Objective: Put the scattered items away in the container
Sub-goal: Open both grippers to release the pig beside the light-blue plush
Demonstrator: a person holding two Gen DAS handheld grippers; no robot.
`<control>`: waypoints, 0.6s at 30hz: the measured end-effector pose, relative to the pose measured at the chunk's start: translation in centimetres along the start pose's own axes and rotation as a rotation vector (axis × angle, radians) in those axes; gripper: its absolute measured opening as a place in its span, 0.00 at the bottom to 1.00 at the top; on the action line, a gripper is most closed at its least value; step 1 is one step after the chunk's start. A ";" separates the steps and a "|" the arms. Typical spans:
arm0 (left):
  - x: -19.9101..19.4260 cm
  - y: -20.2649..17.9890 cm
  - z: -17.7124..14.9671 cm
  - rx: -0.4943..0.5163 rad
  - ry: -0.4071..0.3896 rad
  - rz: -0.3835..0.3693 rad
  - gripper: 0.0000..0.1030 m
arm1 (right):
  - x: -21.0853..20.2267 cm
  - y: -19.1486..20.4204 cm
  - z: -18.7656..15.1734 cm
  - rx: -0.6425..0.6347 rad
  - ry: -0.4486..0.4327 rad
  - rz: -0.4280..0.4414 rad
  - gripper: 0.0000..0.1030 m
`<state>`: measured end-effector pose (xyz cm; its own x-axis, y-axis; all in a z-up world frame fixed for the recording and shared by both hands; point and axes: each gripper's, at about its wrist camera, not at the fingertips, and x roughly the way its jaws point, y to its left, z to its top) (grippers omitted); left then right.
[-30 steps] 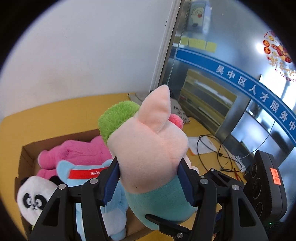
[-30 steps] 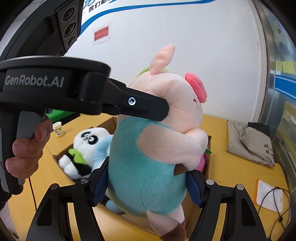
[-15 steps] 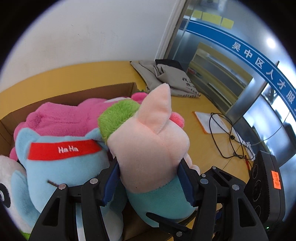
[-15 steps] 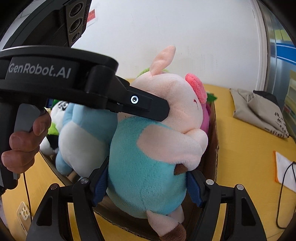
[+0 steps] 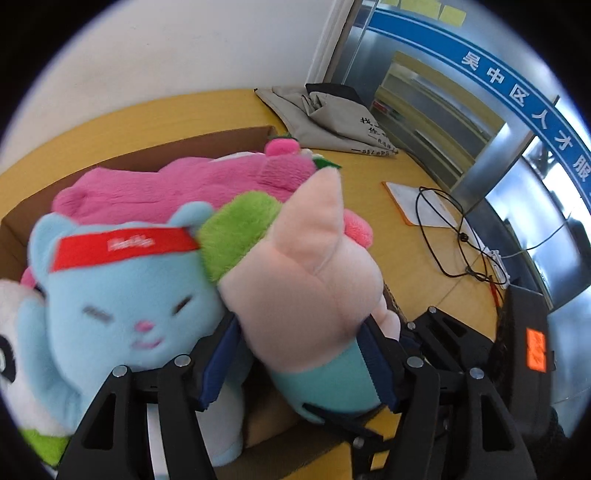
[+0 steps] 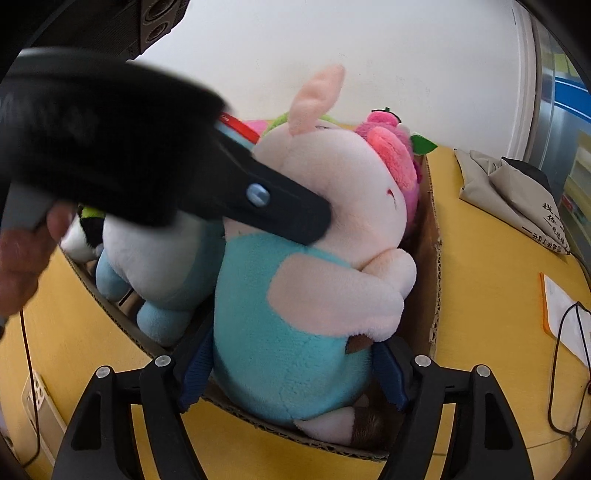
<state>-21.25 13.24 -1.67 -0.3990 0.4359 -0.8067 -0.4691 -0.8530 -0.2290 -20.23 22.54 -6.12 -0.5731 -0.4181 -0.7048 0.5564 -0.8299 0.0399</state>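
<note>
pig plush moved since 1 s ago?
Yes. The pig plush, gripped by both grippers, has come down toward the cardboard box; its body now sits inside the box's near corner.

Probably an office: blue glass-door sign [image 5: 517, 99], sticky notes [image 5: 439, 13].

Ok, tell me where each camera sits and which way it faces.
Left wrist: on the left gripper, facing the pig plush and cardboard box; its own fingers show.
Right wrist: on the right gripper, facing the pig's body; its fingers, the left gripper and a hand show.
Shared: pig plush, blue cat plush, box, grey bag.
</note>
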 end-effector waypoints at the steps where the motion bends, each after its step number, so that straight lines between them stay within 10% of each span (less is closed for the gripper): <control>1: -1.2 0.3 -0.6 0.015 -0.026 0.022 0.60 | -0.2 0.1 -0.3 0.000 0.003 -0.004 0.79; 8: -8.9 9.4 -8.4 -0.081 -0.113 0.232 0.57 | -0.6 0.2 -1.0 0.030 0.016 -0.035 0.85; 12: -8.9 16.2 -12.6 -0.237 -0.032 0.247 0.51 | -0.4 1.4 -0.8 0.056 0.022 -0.084 0.93; 18: -9.5 16.1 -14.2 -0.225 -0.049 0.259 0.47 | 0.0 3.4 -0.2 0.116 0.038 -0.194 1.00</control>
<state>-13.81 -8.73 -5.47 -0.5222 0.2057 -0.8276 -0.1643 -0.9766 -0.1391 -18.19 19.76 -6.08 -0.6385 -0.2339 -0.7333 0.3636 -0.9314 -0.0195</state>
